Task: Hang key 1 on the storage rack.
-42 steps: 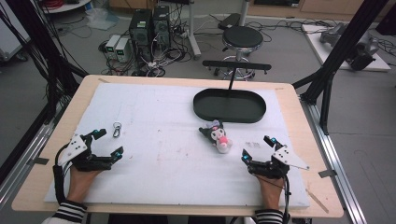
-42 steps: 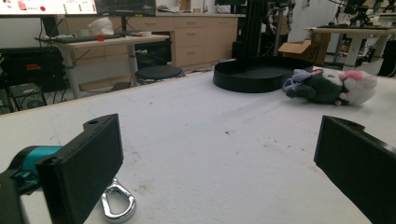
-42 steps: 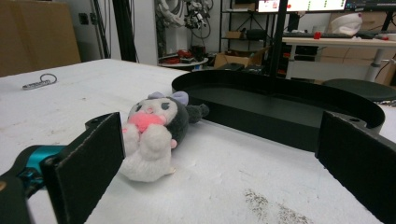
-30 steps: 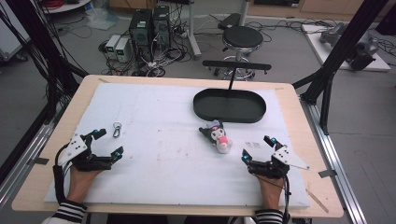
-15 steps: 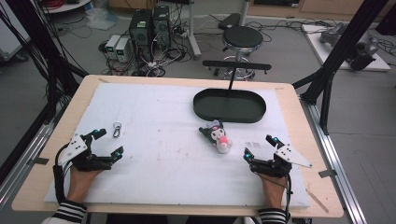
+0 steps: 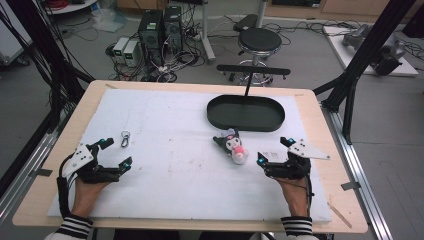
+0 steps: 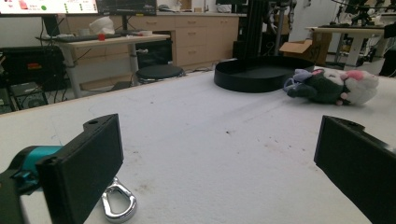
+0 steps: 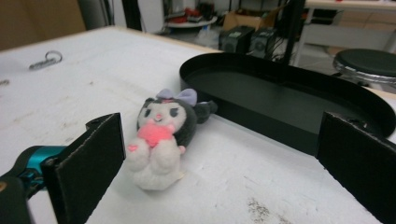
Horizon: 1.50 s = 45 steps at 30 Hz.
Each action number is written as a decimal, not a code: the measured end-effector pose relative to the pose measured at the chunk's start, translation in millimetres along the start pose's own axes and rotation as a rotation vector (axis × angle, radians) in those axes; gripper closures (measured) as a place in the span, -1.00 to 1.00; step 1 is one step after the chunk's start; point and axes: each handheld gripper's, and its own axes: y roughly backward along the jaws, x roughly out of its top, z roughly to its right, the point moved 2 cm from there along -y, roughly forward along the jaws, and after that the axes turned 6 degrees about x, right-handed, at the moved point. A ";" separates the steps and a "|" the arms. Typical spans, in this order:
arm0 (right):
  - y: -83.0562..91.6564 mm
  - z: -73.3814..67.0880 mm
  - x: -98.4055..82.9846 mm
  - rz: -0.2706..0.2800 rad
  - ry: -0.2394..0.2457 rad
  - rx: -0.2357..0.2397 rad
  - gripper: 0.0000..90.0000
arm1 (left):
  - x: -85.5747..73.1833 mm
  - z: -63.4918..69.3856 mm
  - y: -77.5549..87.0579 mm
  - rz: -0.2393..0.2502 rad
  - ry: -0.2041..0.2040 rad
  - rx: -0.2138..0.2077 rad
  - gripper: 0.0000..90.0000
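Spreading across most of the bench (image 6: 320,200) is a white mat (image 6: 175,150), stained with small brown specks. Toward the far side of the mat sits a black oval tray (image 6: 246,114), low-walled and bare inside. Just in front of the tray, close to its rim though whether they touch cannot be told, lies a small plush toy (image 6: 232,146) with a dark head, a lilac bow, a white body and a pink patch on its chest. The right tongs (image 6: 274,151) rest on the mat just beside the toy, jaws wide apart and holding nothing; in the right gripper view the toy (image 8: 161,140) lies near the jaw at the left of the picture. The left tongs (image 6: 114,152) rest well apart from the toy, at the mat's left, also spread wide and empty. Smallest is a silver metal clip (image 6: 125,138), lying just beyond the left tongs.
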 end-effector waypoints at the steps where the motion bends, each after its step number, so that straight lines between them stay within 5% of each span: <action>1: -3.7 -1.5 5.1 -0.024 0.012 0.016 -0.98 | 0.0 0.1 0.1 0.000 0.001 0.000 -0.96; 15: -30.8 -10.9 31.0 -0.235 0.064 0.071 -0.98 | 0.0 0.0 0.1 -0.003 -0.005 -0.001 -0.96; 32: -68.1 -19.5 36.6 -0.466 0.085 0.166 -0.98 | 0.0 0.5 0.1 -0.004 -0.008 -0.004 -0.96; 45: -85.0 -20.2 33.2 -0.581 0.084 0.138 -0.98 | 0.0 0.4 -0.1 -0.003 -0.009 -0.002 -0.96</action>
